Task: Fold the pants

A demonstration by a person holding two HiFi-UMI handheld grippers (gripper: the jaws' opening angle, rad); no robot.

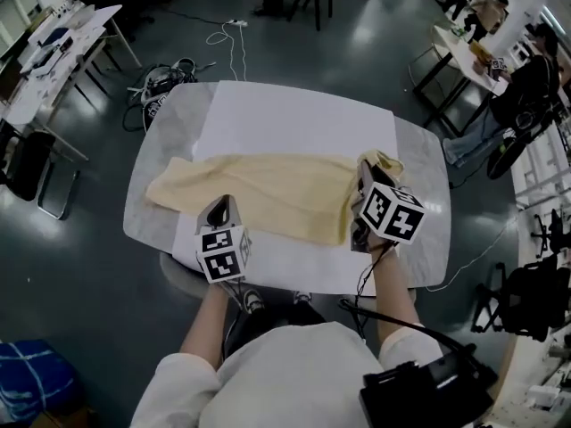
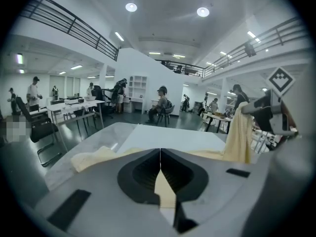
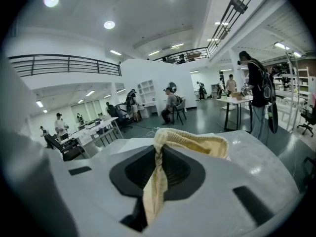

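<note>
Pants [image 1: 268, 194], pale yellow, are lying lengthwise across a white sheet [image 1: 294, 114] on the grey counter [image 1: 156, 150]. Their left end is resting flat and loose near the counter's left edge. Moving right along the near edge, the left hand-held gripper [image 1: 221, 210] is pinching the cloth: its own view is showing the jaws drawn almost together with a thin strip of yellow fabric running between them. Further right, the cloth is still lying flat up to the right end, where it is bunching and rising. There the right hand-held gripper [image 1: 364, 171] is clamping a twisted fold of the pants in narrow jaws, with a thick hemmed edge, possibly the waistband, curling over the jaw tips. Seen from the left gripper view, this end is hanging from the right hand-held gripper clear of the counter.

Judging by this, the step in hand is taking up the near edge and right end for a fold, which is not yet laid. The next move is calling for both grips to be kept firm while the raised cloth is carried across the flat part, with the edges lined up before either gripper lets go
</note>
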